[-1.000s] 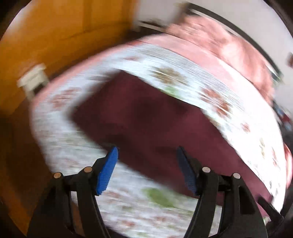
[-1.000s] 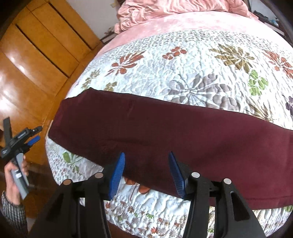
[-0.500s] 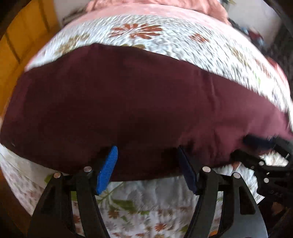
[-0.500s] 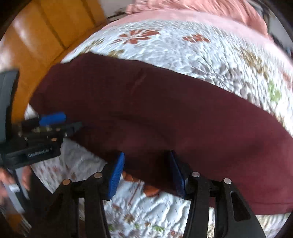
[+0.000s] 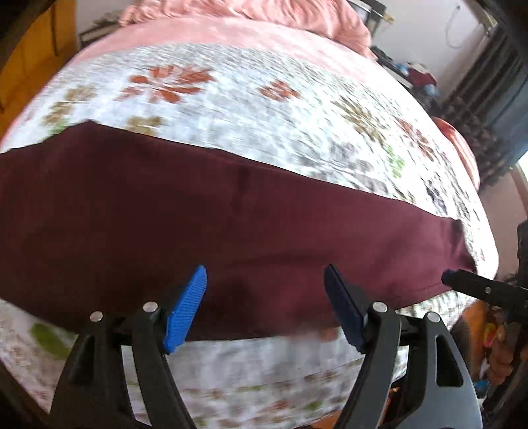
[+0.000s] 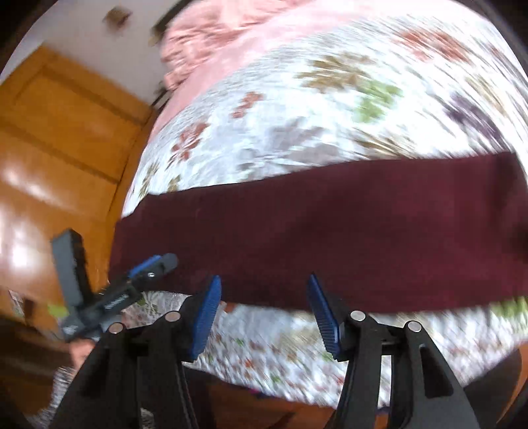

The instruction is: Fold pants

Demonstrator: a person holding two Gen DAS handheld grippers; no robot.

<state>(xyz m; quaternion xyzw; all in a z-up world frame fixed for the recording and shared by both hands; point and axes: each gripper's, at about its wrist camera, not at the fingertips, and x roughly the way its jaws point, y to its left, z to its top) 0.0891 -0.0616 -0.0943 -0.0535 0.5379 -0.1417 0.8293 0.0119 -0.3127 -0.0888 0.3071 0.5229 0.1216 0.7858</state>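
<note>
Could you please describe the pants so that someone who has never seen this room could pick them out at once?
Find the bed with the white floral quilt and the rumpled pink blanket at its far end. Along the quilt's near edge lies a long, flat band of cloth: the pants. They are the only plain, dark maroon thing on the bed.

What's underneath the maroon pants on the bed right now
The maroon pants lie flat on the floral quilt. Whatever sits directly beneath the fabric is covered.
</note>
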